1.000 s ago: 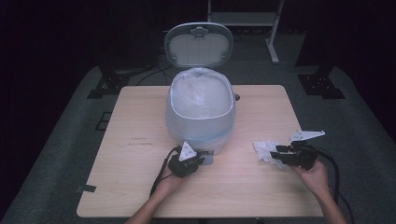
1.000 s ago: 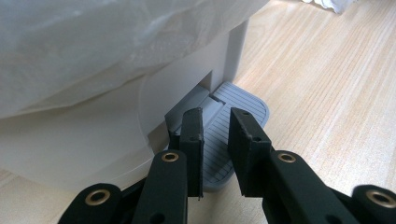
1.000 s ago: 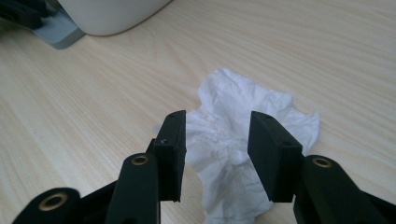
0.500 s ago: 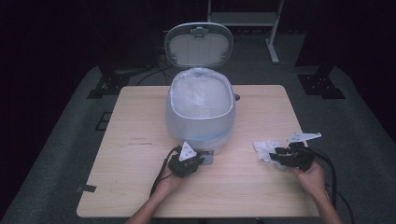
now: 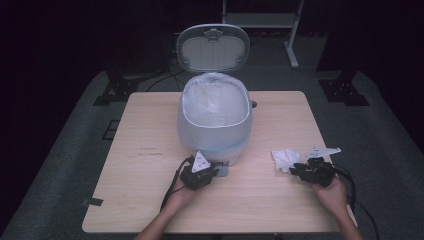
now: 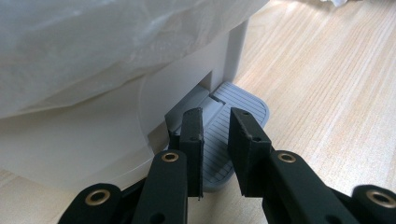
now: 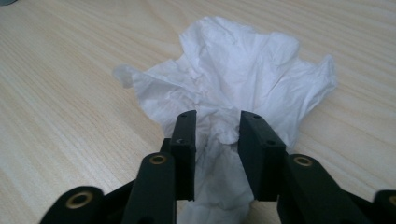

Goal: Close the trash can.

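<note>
In the high view, a pale wooden table (image 5: 150, 200) is seen on grey carpet in a dark room, with black stand feet and a white frame behind it. A white pedal bin (image 5: 214, 122) stands at the table's middle, its lid (image 5: 213, 47) raised upright and a clear liner (image 5: 212, 97) folded over its rim. The left hand-held gripper (image 5: 212, 172) is held at the bin's front base, at the grey pedal (image 5: 222, 169). A crumpled white tissue (image 5: 284, 159) lies on the table to the right of the bin, and the right hand-held gripper (image 5: 296, 170) is held at the tissue's near edge.

In the left gripper view, the left hand-held gripper (image 6: 215, 119) is seen with its jaws slightly apart, gripping nothing, directly over the ribbed pedal (image 6: 243, 100) beneath the bin's wall (image 6: 93, 140); contact with the pedal cannot be told.

In the right gripper view, the right hand-held gripper (image 7: 217, 121) is seen with its jaws apart on either side of a fold of the tissue (image 7: 233, 70), not clamped on it. Light wood grain is shown around the tissue.
</note>
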Available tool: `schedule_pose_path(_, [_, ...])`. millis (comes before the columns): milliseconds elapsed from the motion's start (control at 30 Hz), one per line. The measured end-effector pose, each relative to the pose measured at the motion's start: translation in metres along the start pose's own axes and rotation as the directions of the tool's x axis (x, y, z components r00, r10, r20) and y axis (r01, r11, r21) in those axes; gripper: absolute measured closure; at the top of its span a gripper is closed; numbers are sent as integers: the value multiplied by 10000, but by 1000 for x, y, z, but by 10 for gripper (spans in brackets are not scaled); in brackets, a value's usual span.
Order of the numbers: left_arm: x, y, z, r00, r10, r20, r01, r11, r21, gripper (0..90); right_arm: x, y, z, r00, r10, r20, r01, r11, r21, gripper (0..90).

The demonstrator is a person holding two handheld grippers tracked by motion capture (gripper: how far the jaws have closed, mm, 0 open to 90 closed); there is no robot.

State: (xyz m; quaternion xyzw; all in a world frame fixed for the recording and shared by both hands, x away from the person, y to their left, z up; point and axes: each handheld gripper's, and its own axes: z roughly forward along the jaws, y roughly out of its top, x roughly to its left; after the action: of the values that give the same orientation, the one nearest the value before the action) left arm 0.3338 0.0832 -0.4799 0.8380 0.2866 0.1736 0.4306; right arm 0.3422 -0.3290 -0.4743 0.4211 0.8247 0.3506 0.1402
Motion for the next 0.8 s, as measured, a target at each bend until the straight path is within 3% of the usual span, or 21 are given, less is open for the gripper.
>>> schedule_pose_path(267, [0, 0, 0, 10000, -8, -9, 8, 10000, -33, 755, 1, -1, -1, 10000, -73, 59, 72, 10000, 22, 815])
schedule_pose_path(433, [0, 0, 0, 10000, 21, -7, -21, 10000, -2, 754, 1, -1, -2, 9997, 117, -204, -114, 9999, 116, 863])
schedule_pose_path(800, [-1, 0, 0, 10000, -1, -19, 1, 10000, -37, 755, 1, 5, -15, 9971, 508, -560, -521, 9984, -232, 873])
